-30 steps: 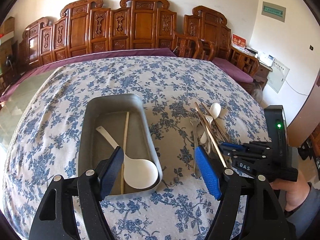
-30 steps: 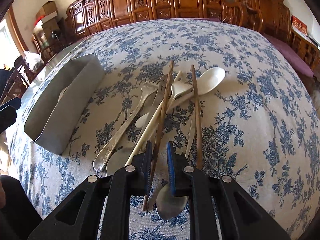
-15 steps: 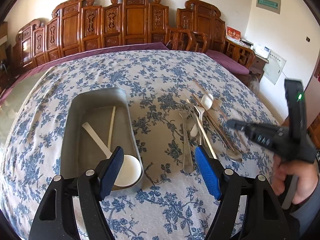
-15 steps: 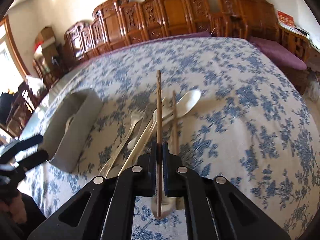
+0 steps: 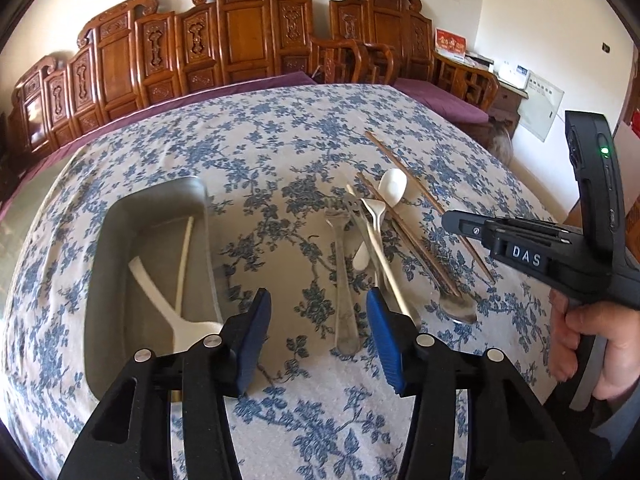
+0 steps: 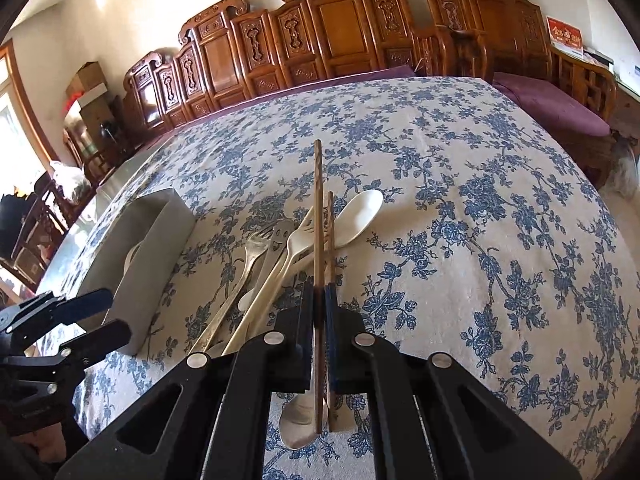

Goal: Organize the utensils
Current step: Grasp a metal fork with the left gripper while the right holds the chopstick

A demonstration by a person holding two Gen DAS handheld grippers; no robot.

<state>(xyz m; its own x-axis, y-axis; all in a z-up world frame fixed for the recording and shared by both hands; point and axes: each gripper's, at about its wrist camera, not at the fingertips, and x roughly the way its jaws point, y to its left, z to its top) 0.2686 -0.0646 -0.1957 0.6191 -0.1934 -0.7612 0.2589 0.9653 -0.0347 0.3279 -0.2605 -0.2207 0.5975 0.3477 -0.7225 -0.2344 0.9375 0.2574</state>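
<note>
Bright daylight in both views, frames sharp, no motion blur. Right wrist view: window (image 6: 12,128) at far left is blown out, likely the light source. Soft short shadows beside the metal tray (image 5: 120,240) and under the spoons. Mild glare on the metal spoon bowl (image 5: 460,312). Heavy fisheye: desk (image 6: 500,200) bulges, wooden chairs (image 5: 240,36) curve, black vignette in the corners.

"DAS" in white letters on right gripper (image 5: 452,219) body
</note>
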